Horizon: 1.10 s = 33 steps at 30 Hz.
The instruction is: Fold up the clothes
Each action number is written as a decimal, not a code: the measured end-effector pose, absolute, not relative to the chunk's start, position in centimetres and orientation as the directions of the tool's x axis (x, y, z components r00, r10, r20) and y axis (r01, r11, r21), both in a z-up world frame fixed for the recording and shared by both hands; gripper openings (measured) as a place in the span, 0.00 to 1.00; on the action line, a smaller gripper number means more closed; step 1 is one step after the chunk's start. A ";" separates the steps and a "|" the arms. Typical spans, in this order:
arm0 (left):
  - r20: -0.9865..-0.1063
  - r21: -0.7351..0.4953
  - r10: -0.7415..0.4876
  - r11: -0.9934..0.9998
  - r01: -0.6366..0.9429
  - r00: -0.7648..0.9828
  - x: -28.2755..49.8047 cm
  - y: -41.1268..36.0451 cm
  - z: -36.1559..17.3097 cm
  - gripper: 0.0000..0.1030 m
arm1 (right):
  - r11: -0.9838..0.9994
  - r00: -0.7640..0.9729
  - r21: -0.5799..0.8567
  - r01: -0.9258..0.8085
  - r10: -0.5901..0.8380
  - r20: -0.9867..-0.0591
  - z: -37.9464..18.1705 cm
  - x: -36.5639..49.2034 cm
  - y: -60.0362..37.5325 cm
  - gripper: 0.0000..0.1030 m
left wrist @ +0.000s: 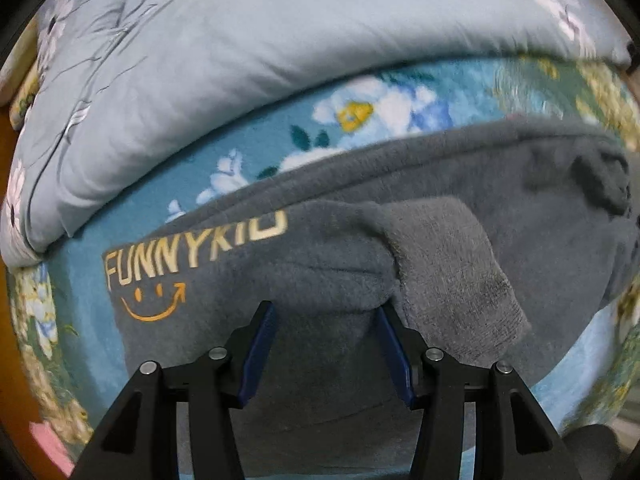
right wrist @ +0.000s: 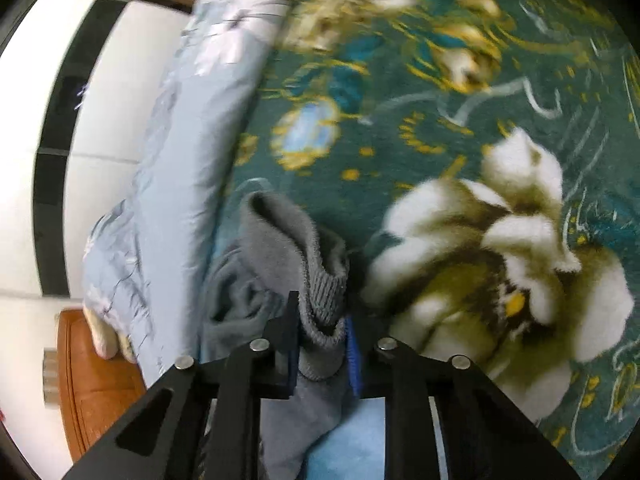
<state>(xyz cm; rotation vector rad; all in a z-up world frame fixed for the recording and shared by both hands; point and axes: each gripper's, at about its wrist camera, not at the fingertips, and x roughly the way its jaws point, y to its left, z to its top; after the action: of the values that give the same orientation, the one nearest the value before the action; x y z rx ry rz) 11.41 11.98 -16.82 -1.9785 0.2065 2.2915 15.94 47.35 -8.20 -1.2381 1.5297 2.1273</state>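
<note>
Gripping grey sweater cuff w/ right gripper.

Blanket: teal plush with white, blue and yellow flowers; it covers the surface ahead of and beneath the left claw, and spreads ahead and to the right of the right claw.
Quilt: pale blue-grey with a faint flower print, bunched in a long roll; it lies on the blanket beyond the left claw and runs along the left of the right claw.
Wooden furniture: orange-brown, low to the left of the right claw, at the quilt's near end.
Wall: white with a dark band, far left of the right claw.
</note>
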 end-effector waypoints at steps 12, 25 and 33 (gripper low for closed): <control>-0.914 -0.231 0.123 -0.941 0.249 -0.385 15.7 -9.0 -8.6 0.53 | -0.855 -0.655 0.470 -0.220 -0.228 -0.721 8.5 10.0 30.4 0.17; -0.885 -0.389 0.220 -0.835 0.390 -0.411 22.8 -18.0 -11.0 0.53 | -0.950 -0.340 0.283 0.129 -0.310 -0.888 2.1 6.6 4.8 0.17; -0.856 -0.479 0.311 -0.779 0.406 -0.413 23.1 -18.8 -12.8 0.54 | -0.953 -0.196 0.240 0.187 -0.275 -0.941 -1.7 6.7 1.7 0.35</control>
<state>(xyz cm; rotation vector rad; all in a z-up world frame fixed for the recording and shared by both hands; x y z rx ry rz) 23.14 -18.84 -12.77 -1.7338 -1.0614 2.4751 6.72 1.72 -1.75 -2.1444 0.1248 2.6892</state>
